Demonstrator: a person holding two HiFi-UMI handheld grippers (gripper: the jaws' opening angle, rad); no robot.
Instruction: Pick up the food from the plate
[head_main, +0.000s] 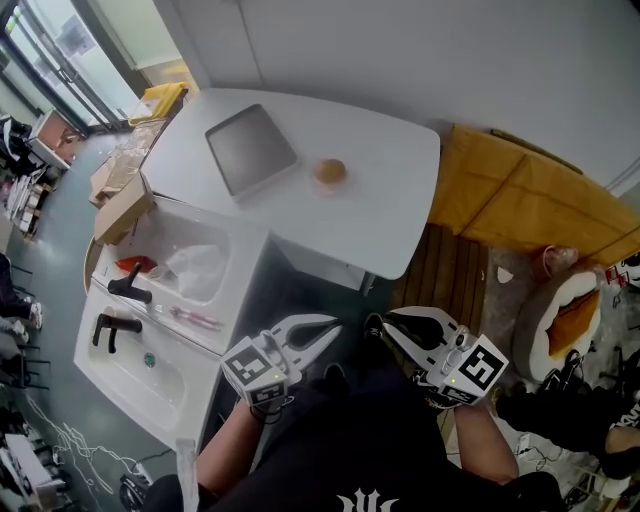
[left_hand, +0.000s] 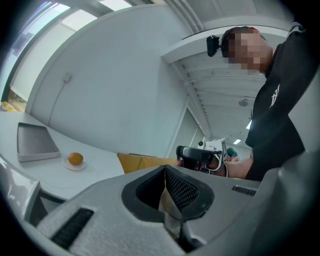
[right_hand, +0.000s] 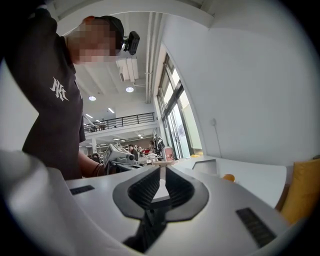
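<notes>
While the food (head_main: 330, 171) sits on its small plate (left_hand: 67, 163) on the white table (head_main: 380, 200), no part of the pick-up is done. Locate the food at roughly 12 o'clock from your two grippers in the head view, well apart from both. The grey tray (head_main: 250, 150) lies at 9 o'clock of the plate, near it.

Note that the left gripper (head_main: 333, 326) and the right gripper (head_main: 392, 322) are held low, close to your body and short of the table edge.

Check the claws: on each gripper the jaws stand fully together, pad against pad, with nothing between them. Neither gripper has hold of anything.

Work left, as judged from this layout:
1. Open one claw.
2. Carry it forward over the table toward 12 o'clock.
3. Bring the jaws down around the food.
4. Close on the food.
5. Lift it clear of the plate.
</notes>
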